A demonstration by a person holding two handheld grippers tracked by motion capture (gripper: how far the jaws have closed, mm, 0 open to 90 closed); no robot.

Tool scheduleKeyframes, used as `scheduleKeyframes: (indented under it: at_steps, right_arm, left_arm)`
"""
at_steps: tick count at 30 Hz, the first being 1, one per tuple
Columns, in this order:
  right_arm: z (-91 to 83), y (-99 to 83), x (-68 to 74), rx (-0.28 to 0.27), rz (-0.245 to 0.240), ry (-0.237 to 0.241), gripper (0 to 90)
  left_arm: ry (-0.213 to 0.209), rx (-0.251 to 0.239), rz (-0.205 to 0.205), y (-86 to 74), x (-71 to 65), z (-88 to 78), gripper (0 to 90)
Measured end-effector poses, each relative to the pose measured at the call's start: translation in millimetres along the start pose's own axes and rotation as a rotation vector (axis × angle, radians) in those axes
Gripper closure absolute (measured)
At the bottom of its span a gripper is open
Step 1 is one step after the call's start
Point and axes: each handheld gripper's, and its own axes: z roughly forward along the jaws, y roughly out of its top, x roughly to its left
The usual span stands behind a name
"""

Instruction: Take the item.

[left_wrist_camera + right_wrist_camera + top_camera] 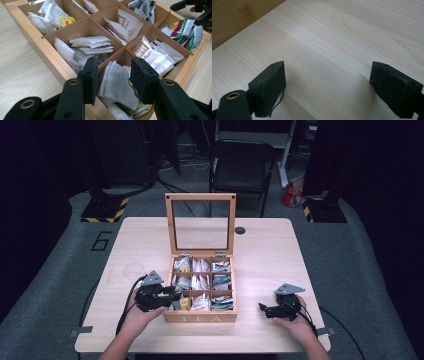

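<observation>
The left gripper (113, 75) is reaching into the near-left compartment of the open tea box (200, 317), its jaws standing part-open around a grey tea bag (117, 83), presumably to extract it. The right gripper (328, 87) is idling wide open, empty, over the table (342, 37).

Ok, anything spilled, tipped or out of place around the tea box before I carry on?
Nothing stands out. The tea box sits square on the table, lid propped open, packets inside their compartments. The left gripper is open over a grey tea bag.
</observation>
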Motion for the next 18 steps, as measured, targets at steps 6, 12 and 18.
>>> scheduleKeyframes:
  at_steps: [6, 12, 18]
  right_arm:
    - [0.0, 0.0, -0.1, 0.0, -0.001, 0.0, 12.8]
    - [0.0, 0.0, 0.0, 0.0, 0.0, 0.0, 12.8]
    - [0.0, 0.0, 0.0, 0.0, 0.0, 0.0, 12.8]
  left_arm:
    - [-0.019, 0.0, -0.004, -0.9, -1.1, -0.1, 63.7]
    - [-0.035, -0.014, -0.004, -2.4, -2.6, -1.6, 69.6]
    - [-0.038, -0.017, 0.013, -2.6, -2.6, -4.7, 74.5]
